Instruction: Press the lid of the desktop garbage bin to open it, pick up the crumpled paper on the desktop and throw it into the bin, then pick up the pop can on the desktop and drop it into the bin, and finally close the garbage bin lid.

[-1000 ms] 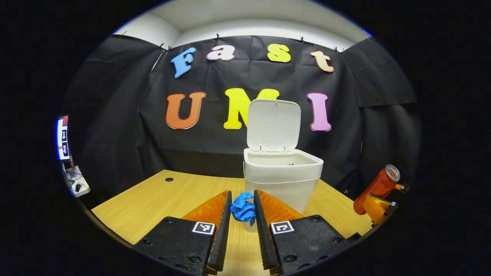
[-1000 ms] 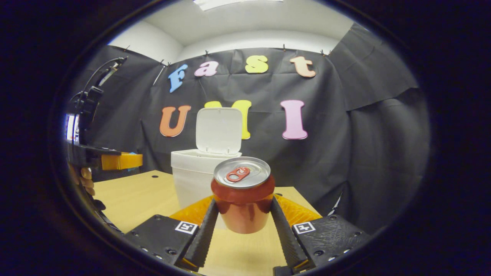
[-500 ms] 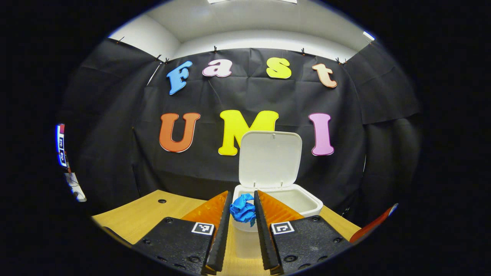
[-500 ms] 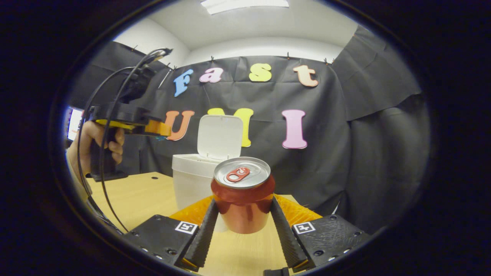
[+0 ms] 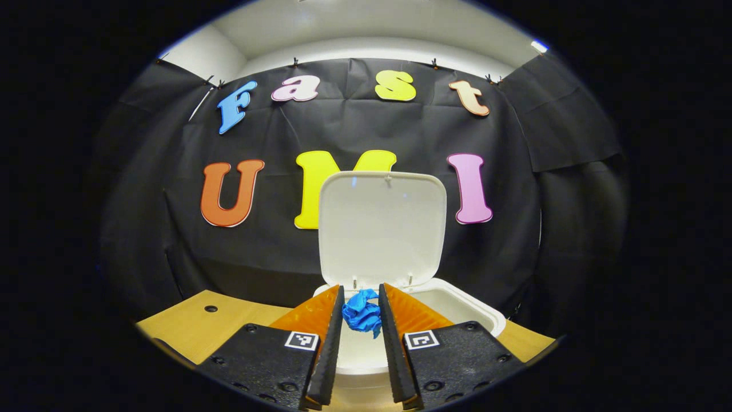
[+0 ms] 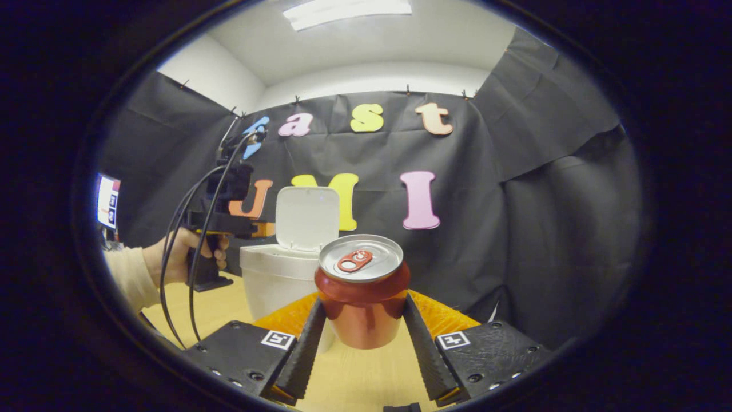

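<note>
Left gripper view: close above the open white bin (image 5: pixel 483 313), facing its raised lid (image 5: pixel 382 229) and the black back wall, fingers at the bottom edge over the bin's mouth, wooden desk (image 5: pixel 189 323) low at left. Right gripper view: farther back and to the bin's right, low over the desk (image 6: pixel 366 383), facing the same wall, bin (image 6: pixel 274 280) left of centre. Shared: bin, lid (image 6: pixel 307 217), desk, back wall.

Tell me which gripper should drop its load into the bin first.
Left. The left gripper holds the crumpled paper right over the open bin, lid up. The right gripper, clamping the can, sits farther back.
</note>
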`<state>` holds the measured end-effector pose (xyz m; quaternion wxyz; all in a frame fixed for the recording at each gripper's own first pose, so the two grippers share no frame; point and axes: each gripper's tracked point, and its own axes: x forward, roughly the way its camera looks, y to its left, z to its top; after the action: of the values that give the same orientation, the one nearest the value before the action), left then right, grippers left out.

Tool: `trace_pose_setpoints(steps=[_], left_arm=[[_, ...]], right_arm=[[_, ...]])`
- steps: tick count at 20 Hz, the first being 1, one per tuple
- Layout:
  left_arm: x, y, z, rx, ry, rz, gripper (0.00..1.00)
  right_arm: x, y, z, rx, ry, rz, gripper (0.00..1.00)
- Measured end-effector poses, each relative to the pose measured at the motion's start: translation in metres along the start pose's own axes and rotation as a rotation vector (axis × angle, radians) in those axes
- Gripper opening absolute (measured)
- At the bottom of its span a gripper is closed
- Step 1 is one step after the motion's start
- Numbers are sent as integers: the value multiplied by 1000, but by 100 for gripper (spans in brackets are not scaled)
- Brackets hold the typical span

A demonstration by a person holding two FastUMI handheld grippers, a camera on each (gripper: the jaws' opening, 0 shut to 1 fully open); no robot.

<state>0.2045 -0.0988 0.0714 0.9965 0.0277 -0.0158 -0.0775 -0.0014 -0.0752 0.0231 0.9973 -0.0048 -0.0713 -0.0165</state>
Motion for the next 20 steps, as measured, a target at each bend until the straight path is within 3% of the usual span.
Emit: trace_pose_setpoints(steps=[1,5,11,12,16,20], left_arm=[[4,-3,-8,6,12,-7,41],[8,-15,-16,38,18,-26,43],[2,-45,3,101,-28,-90,45],[0,-50,6,99,-31,-108,56],[-4,-56,12,98,-37,-100,80],[-14,-62,14,103,-51,-121,98]], right_arm=[[0,2,-3,11,4,6,75],[2,7,-9,51,33,67,74],[4,6,-11,66,43,57,75],[4,5,-10,68,42,49,76],[6,-6,-9,79,40,25,76],[8,-15,-11,98,52,1,76]])
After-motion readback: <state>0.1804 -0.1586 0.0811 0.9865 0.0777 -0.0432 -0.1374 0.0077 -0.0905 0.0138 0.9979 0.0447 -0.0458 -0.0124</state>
